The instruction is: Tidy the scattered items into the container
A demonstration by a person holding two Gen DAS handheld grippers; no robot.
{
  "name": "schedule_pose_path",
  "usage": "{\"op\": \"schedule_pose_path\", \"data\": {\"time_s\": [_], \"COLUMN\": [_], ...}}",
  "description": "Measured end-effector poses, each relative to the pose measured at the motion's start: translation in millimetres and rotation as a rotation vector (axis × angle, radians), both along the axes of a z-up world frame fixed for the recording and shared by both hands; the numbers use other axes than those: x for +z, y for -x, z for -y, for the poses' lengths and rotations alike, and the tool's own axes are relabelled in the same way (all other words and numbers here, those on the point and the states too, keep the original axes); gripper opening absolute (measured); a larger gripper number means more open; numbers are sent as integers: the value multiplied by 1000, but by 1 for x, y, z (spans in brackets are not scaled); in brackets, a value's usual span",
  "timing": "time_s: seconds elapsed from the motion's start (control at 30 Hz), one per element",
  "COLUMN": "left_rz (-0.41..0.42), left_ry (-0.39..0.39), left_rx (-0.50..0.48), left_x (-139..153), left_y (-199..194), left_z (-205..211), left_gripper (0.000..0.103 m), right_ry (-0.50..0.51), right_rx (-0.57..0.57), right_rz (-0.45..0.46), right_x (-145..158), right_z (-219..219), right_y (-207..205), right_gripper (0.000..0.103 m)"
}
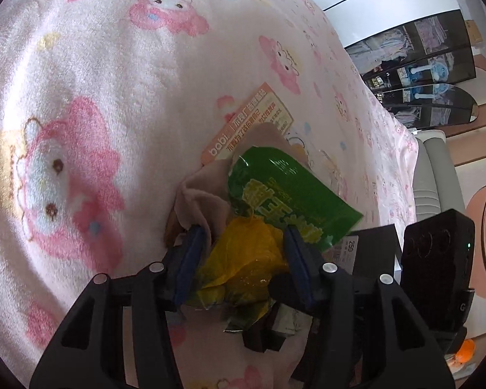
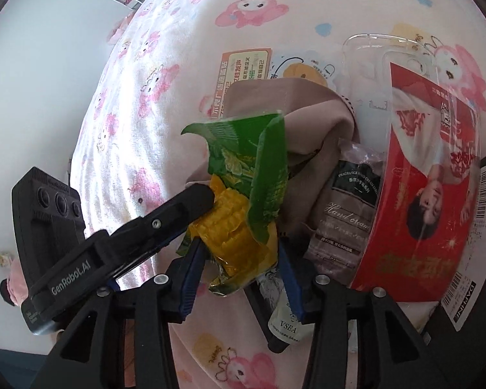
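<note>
While crinkled yellow film [image 1: 243, 253] fills lower centre, the left gripper [image 1: 244, 236] and right gripper [image 2: 239, 249] flank it, released, beside a glossy green pouch [image 1: 291, 191] on fleecy blanket [image 1: 97, 81].

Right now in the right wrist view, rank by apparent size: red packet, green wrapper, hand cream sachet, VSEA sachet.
1. red packet
2. green wrapper, nearer the camera, so unsure
3. hand cream sachet
4. VSEA sachet, partly hidden
</note>
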State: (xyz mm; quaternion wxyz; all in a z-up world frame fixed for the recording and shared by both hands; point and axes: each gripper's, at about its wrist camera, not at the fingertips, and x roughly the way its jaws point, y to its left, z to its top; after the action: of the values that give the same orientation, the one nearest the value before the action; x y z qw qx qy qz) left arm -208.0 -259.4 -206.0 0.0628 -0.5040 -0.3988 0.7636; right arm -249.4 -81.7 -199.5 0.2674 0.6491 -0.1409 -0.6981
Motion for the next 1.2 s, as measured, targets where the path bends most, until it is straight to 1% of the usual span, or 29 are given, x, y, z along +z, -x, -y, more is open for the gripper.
{"op": "schedule_pose_path", "data": {"time_s": [0.07,0.2,0.27,0.3,0.33,0.37,0.4,0.47,0.5,0.57,0.6,0.63,0.67,0.77,0.83,0.87,0.93,1.0,1.03,1.1,1.2], "left_rz": [8,29,29,26,32,52,79,95,94,83,76,60,52,16,-2,-16,-31,-26,-19,-10,5], "left_ry": [-29,-41,-77,-92,-88,-81,-90,-171,-199,-219,-217,-218,-217,-140,-125,-132,-124,-98,-80,-66,-37], "left_rx": [-5,14,19,22,29,40,49,55,59,58,58,54,49,27,9,0,-10,-8,-12,-21,-7], "left_x": [5,15,14,12,9,2,-7,-23,-27,-28,-26,-22,-18,4,15,20,30,36,38,41,41], "left_y": [-13,-46,-59,-64,-67,-69,-68,-65,-65,-63,-63,-62,-62,-64,-65,-66,-69,-73,-76,-81,-93], "left_z": [1,3,6,7,9,10,13,16,17,16,14,13,11,3,-2,-4,-9,-13,-15,-19,-15], "left_gripper": [51,51,51,51,52,52,54,55,55,54,50,42,40,38,29,27,27,26,24,24,24], "right_ry": [5,5,-13,-31,-51,-67,-56,-37,-38,-34,-35,-43,-52,-57,-30,-19,-2,-1,4,22,-3], "right_rx": [20,63,90,99,105,106,105,116,127,149,149,148,144,139,134,128,124,116,111,97,71], "right_rz": [-10,-5,-12,-27,-36,-31,-6,49,63,72,69,60,45,-16,-40,-44,-64,-80,-77,-78,-99], "right_x": [3,11,14,16,17,15,11,2,-1,-1,0,1,4,17,27,32,42,52,55,62,72], "right_z": [-1,3,7,8,9,8,8,9,11,16,16,17,17,14,8,5,-2,-9,-12,-25,-41], "right_y": [-8,-31,-41,-44,-45,-45,-44,-41,-41,-43,-43,-43,-44,-52,-58,-62,-69,-75,-77,-86,-89], "right_gripper": [42,42,43,43,43,43,44,44,44,44,44,43,42,37,28,27,27,27,27,27,27]}}
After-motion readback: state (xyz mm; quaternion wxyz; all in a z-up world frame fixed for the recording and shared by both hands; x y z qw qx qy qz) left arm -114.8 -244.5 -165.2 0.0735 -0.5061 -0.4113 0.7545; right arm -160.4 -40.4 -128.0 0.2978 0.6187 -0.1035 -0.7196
